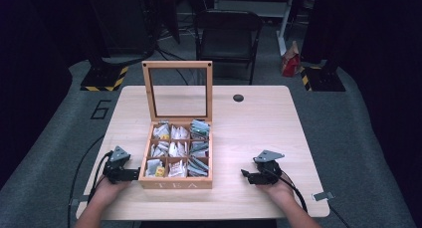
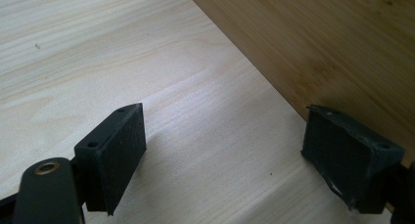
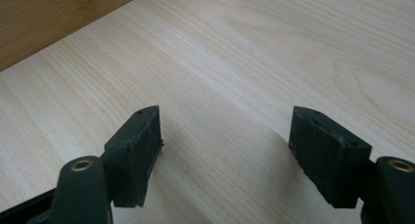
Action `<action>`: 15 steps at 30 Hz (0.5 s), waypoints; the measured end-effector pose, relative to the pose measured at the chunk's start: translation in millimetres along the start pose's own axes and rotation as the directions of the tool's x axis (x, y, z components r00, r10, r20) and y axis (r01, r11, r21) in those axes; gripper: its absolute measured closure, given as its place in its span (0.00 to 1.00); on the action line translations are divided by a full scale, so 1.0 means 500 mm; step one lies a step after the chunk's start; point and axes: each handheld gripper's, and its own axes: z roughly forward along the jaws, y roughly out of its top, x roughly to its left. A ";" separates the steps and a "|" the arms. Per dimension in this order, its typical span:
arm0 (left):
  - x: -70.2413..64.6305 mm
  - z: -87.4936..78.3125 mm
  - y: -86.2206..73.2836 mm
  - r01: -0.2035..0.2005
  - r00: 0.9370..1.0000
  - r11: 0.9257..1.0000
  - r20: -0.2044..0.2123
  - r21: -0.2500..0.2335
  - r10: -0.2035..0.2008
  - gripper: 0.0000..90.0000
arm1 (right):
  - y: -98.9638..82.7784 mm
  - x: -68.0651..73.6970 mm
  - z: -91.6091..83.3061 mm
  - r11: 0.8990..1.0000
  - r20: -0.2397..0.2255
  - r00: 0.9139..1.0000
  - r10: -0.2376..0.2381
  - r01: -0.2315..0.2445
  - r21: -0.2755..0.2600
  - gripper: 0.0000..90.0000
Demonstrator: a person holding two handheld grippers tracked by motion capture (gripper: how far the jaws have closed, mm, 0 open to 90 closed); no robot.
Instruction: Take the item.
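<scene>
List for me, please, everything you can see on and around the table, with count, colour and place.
tea box: one, light wood, front centre of the table, nine compartments
lid: one, wood frame with clear pane, standing open at the box's back
tea bags: many, white, grey and yellow, in the compartments
table: one, pale wood
round hole: one, dark, far side of the tabletop
chair: one, black, beyond the table
bag: one, red, on the floor right of the chair
left tool: one, black, open, beside the box's left wall
right tool: one, black, open, on bare table right of the box
</scene>
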 end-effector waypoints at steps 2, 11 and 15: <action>0.000 0.000 0.000 0.000 1.000 1.000 0.000 0.000 0.000 0.18 | 0.000 0.000 0.000 1.000 -0.001 1.000 0.000 0.000 0.000 0.30; 0.000 0.000 0.000 0.000 1.000 1.000 0.000 0.000 0.000 0.18 | 0.000 0.001 0.000 1.000 0.002 1.000 0.006 -0.006 -0.001 0.30; 0.000 0.000 0.000 0.000 1.000 1.000 0.000 0.000 0.000 0.18 | 0.001 0.001 -0.001 1.000 0.002 1.000 0.009 -0.009 -0.001 0.32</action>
